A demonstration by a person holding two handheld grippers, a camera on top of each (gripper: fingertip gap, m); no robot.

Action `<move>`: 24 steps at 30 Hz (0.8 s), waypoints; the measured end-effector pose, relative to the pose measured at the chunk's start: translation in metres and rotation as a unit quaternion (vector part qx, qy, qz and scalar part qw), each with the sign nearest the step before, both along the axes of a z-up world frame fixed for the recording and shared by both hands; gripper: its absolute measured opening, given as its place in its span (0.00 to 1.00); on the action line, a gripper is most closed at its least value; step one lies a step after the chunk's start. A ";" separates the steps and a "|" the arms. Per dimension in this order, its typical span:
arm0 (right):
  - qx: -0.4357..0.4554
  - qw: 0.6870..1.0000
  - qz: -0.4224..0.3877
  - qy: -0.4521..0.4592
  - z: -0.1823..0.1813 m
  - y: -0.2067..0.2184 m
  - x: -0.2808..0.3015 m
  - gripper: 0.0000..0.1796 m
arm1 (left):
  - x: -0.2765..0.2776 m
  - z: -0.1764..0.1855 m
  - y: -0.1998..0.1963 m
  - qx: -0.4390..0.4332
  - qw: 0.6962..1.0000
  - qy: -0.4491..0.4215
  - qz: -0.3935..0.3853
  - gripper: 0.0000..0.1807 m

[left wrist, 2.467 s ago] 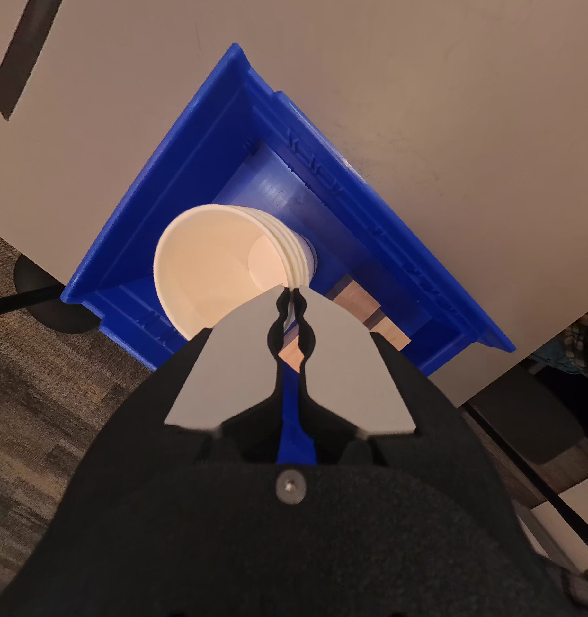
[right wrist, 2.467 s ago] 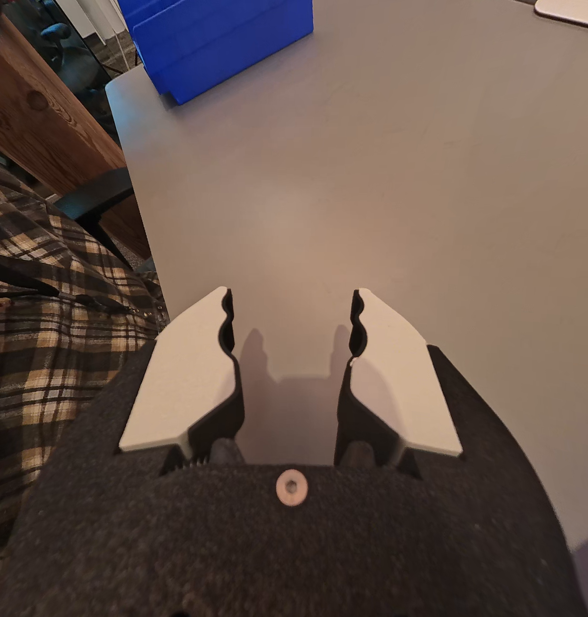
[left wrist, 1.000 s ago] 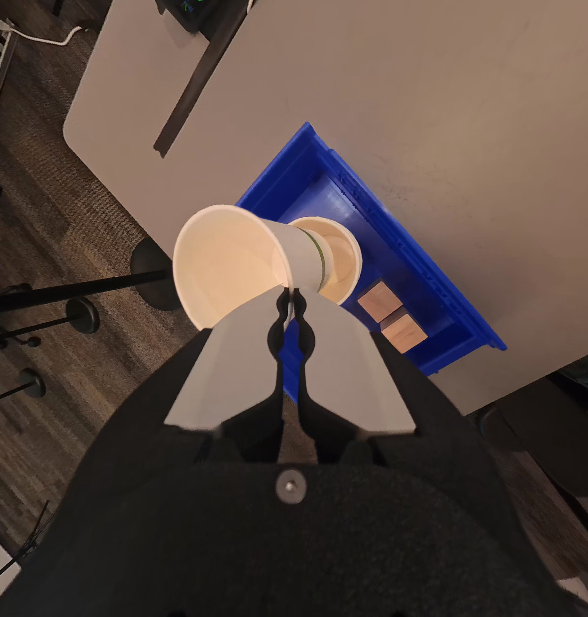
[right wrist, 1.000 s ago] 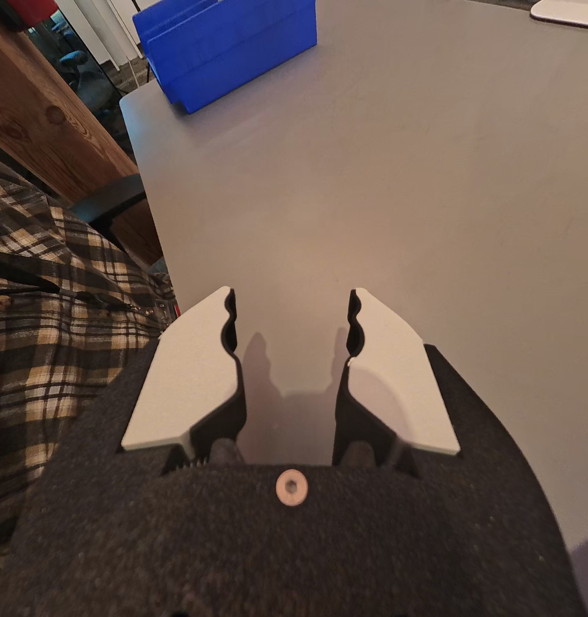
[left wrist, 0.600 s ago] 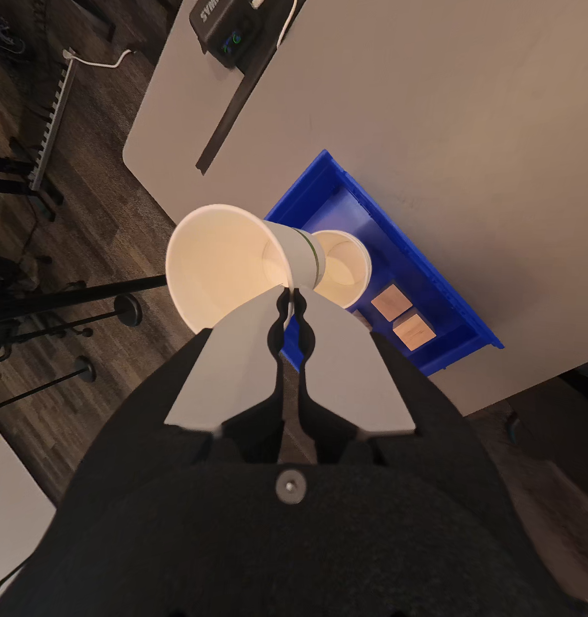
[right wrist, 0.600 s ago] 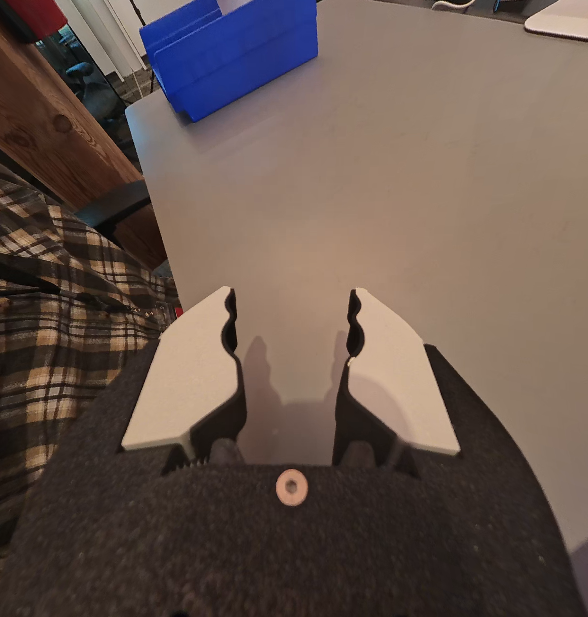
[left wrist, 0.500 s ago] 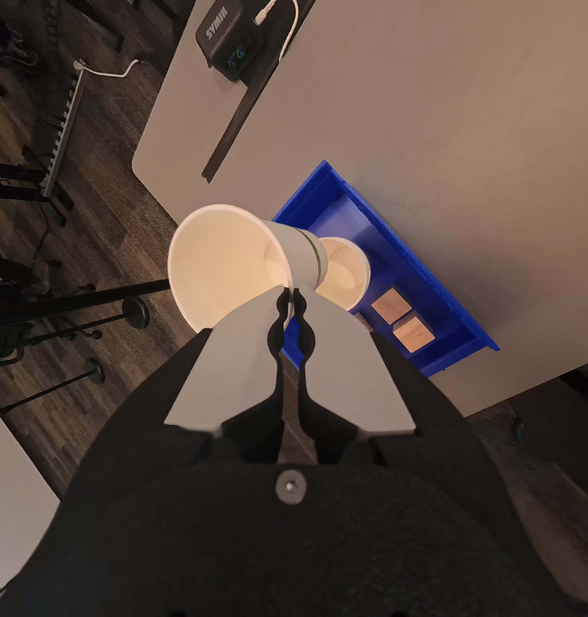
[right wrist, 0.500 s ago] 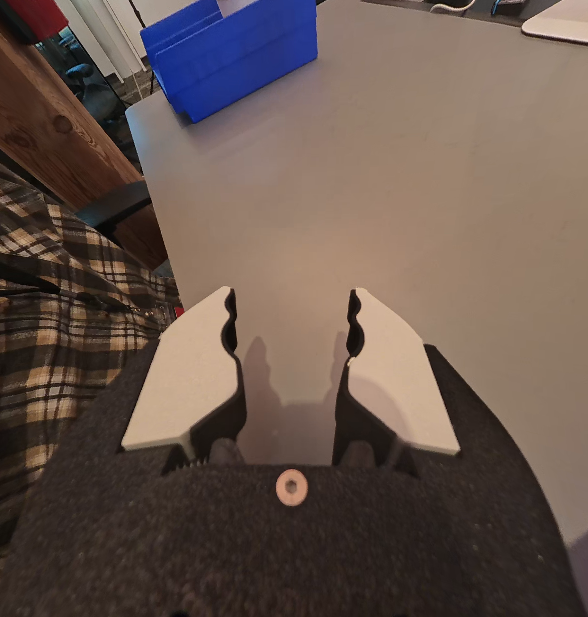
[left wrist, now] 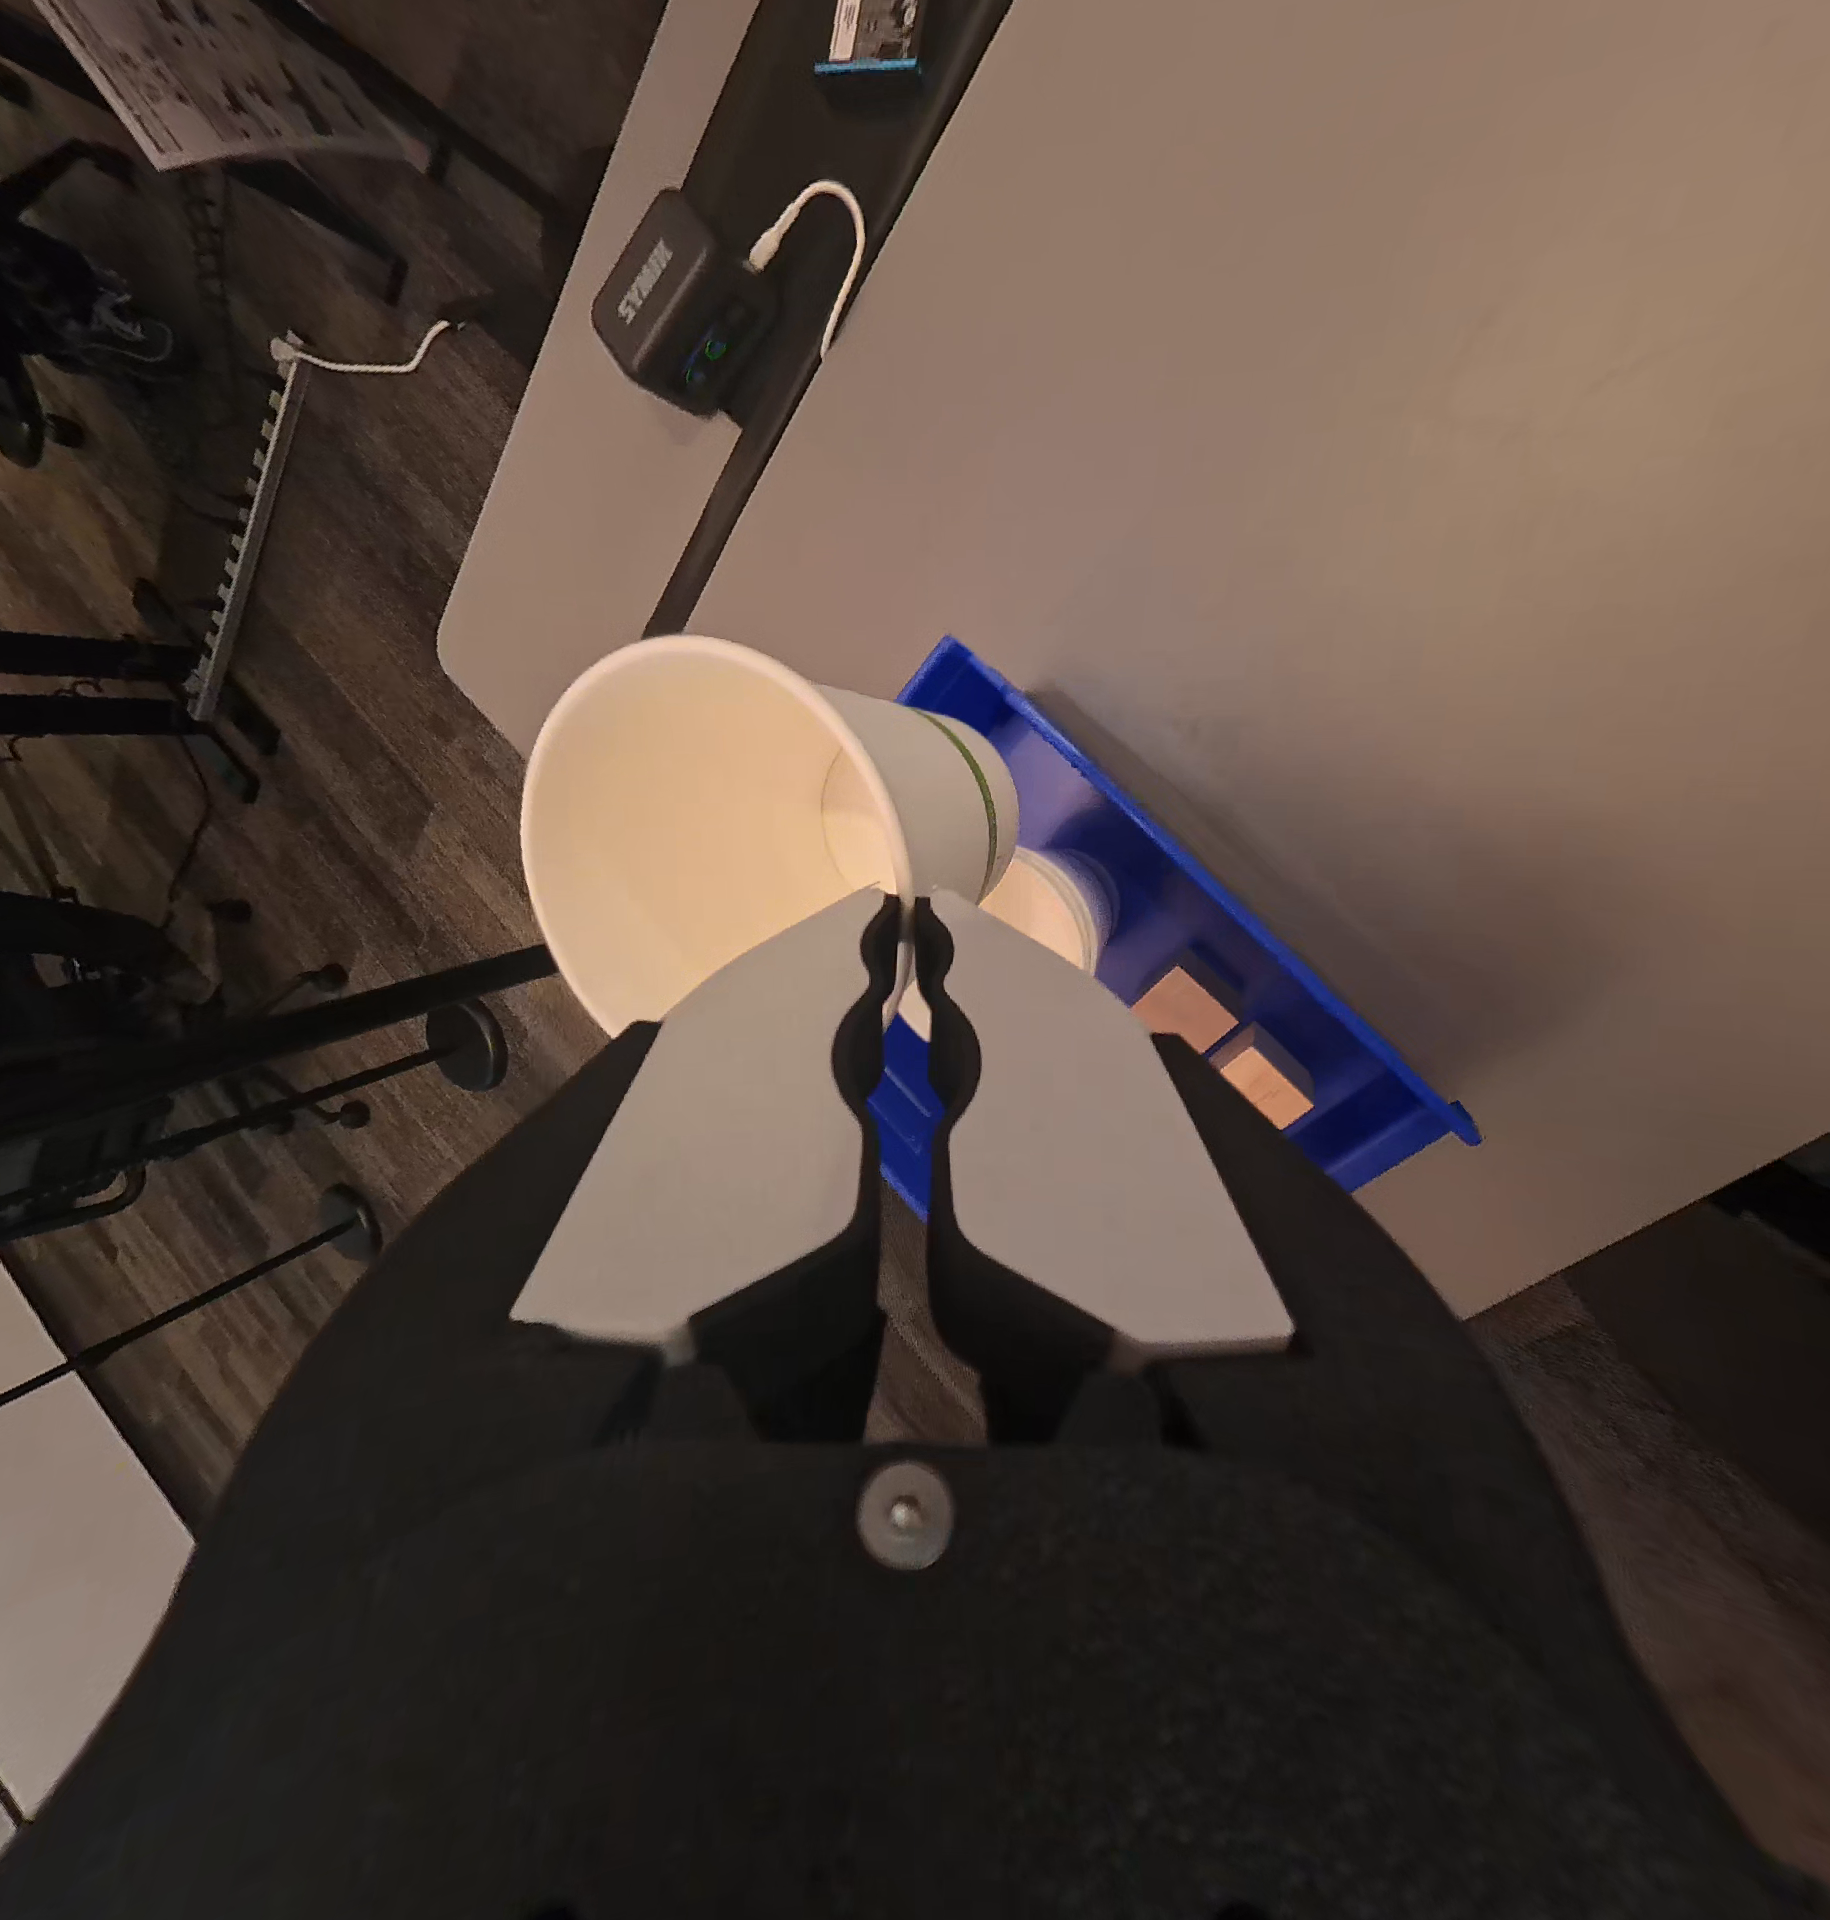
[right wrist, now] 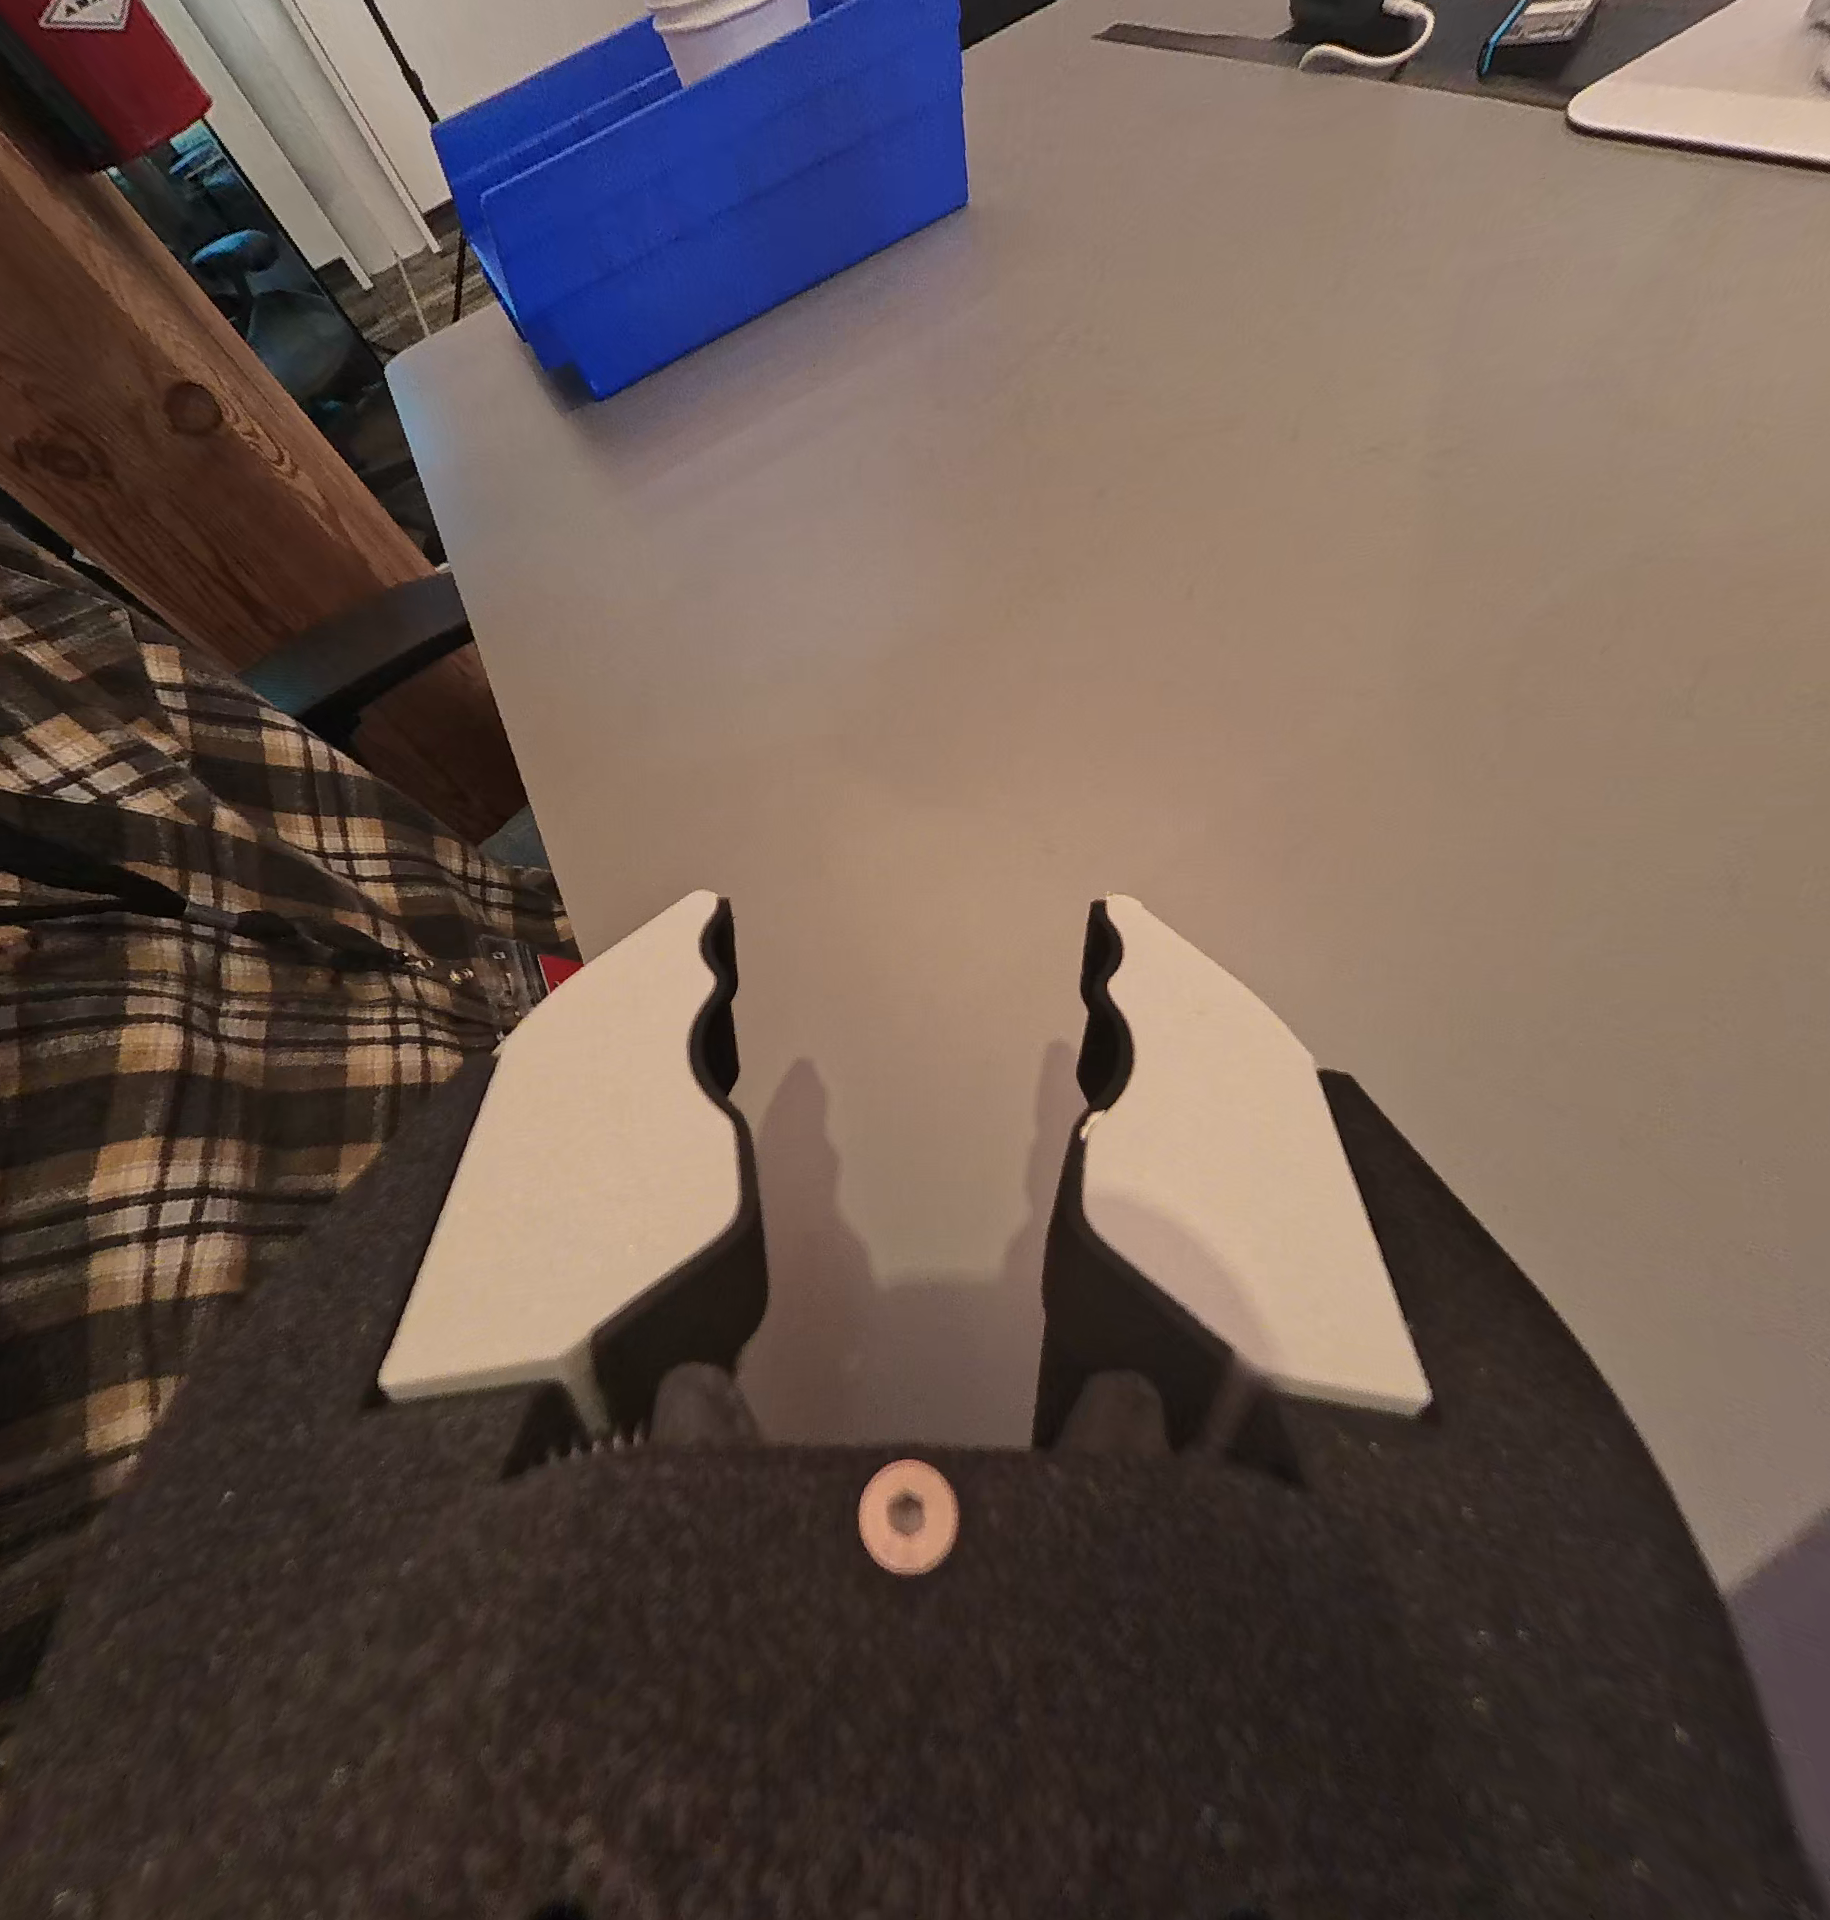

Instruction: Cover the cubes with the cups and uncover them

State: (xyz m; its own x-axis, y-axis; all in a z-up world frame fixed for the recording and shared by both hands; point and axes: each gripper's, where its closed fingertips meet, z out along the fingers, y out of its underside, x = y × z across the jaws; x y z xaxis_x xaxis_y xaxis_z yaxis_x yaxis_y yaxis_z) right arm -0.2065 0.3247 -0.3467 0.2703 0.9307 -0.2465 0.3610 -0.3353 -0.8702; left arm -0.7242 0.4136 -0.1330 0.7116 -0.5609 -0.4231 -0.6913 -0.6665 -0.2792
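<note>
In the left wrist view, the left gripper (left wrist: 906, 914) is clenched on the rim of a white paper cup (left wrist: 724, 821) held above the blue bin (left wrist: 1337, 1049); at 4 o'clock of it lie two wooden cubes (left wrist: 1217, 1039) inside the bin, beside more cups (left wrist: 1046, 914). In the right wrist view, the right gripper (right wrist: 906, 914) hangs released over the grey table (right wrist: 1306, 540), the bin (right wrist: 724, 197) at 11 o'clock.

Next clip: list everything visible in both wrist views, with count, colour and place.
White paper cup: one, green band, pinched at the rim in the air above the bin.
Stacked paper cups: count unclear, white, in the bin.
Wooden cubes: two visible, tan, in the bin.
Blue plastic bin: one, on the table's far corner.
Grey table: one.
Black charger box: one, white cable, on the neighbouring table.
Plaid shirt: one, the person's.
Left gripper: shut on the cup.
Right gripper: open, over the table.
</note>
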 end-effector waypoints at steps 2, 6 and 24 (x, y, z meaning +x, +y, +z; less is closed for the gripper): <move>0.000 1.000 0.000 0.000 0.000 0.000 0.000 0.35 | 0.008 -0.001 0.002 -0.001 1.000 0.002 -0.009 0.01; 0.000 1.000 -0.001 -0.001 0.001 -0.001 0.000 0.35 | 0.022 -0.004 0.006 -0.005 1.000 0.006 -0.024 0.01; -0.008 1.000 -0.001 0.000 -0.004 -0.001 0.001 0.35 | 0.021 -0.019 0.009 -0.020 0.999 0.018 -0.022 0.01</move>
